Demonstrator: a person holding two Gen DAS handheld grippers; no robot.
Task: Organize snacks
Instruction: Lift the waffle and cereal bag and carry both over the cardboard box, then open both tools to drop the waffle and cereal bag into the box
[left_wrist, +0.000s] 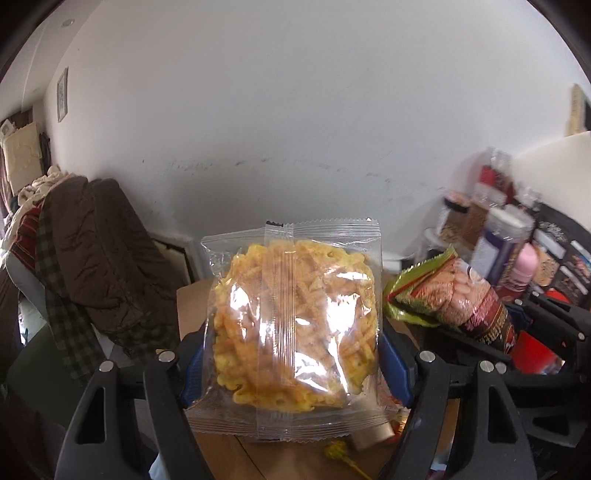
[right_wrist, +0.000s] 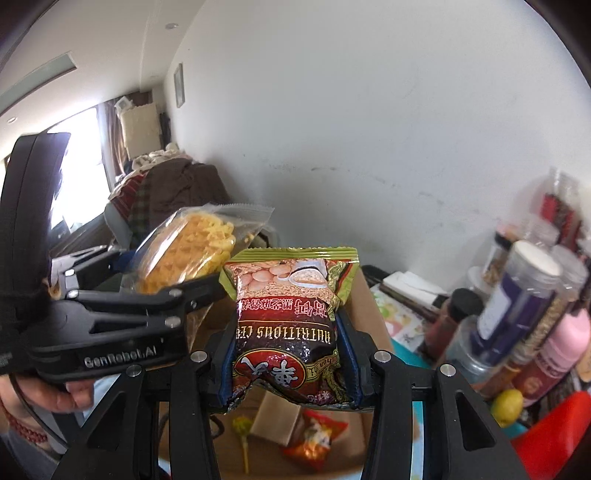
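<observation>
Now each hand-held gripper clamps a snack: left a clear noodle packet, right a cereal bag.

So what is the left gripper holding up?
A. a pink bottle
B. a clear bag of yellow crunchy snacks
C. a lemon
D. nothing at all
B. The left gripper has its jaws closed on both sides of the clear bag of yellow crunchy snacks, lifted above the cardboard box.
</observation>
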